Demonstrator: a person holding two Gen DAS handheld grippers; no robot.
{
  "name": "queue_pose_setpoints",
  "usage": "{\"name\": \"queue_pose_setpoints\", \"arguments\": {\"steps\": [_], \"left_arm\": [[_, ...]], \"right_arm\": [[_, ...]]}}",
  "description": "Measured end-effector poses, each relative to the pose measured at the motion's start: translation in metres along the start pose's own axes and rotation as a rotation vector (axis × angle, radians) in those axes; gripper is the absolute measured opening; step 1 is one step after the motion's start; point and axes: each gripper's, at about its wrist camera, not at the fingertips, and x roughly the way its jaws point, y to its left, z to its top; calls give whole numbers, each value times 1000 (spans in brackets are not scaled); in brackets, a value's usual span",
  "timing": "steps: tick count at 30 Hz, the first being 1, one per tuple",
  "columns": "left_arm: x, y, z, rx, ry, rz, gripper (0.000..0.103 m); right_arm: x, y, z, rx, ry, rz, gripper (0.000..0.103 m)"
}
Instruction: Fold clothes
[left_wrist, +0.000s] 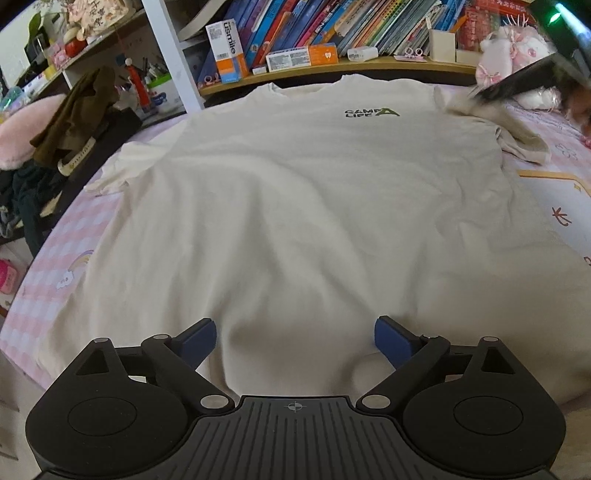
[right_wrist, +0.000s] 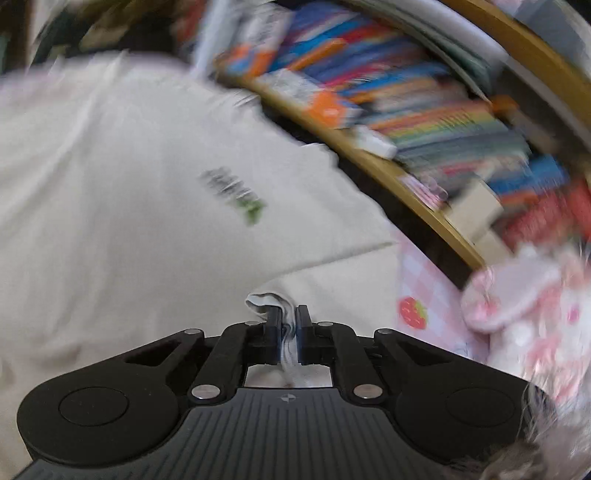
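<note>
A cream T-shirt with a small dark chest logo lies spread face up on the pink checked bed, collar at the far end. My left gripper is open just above the shirt's near hem, with nothing between its blue pads. In the left wrist view my right gripper is at the far right, over the shirt's right sleeve, which is lifted. In the blurred right wrist view my right gripper is shut on a bunched fold of that sleeve's cloth.
A wooden shelf full of books and boxes runs along the bed's far edge. Pink plush toys sit at the far right. Dark clothes are piled off the bed's left side. The pink sheet shows on both sides of the shirt.
</note>
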Motion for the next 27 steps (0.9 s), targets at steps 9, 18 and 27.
{"name": "queue_pose_setpoints", "arguments": {"steps": [9, 18, 27], "left_arm": [[0, 1, 1, 14, 15, 0, 95], [-24, 23, -16, -31, 17, 72, 95], [-28, 92, -38, -189, 10, 168, 95]], "right_arm": [[17, -133, -35, 270, 153, -216, 7], [25, -129, -51, 263, 193, -299, 33], [-78, -71, -71, 291, 101, -39, 49]]}}
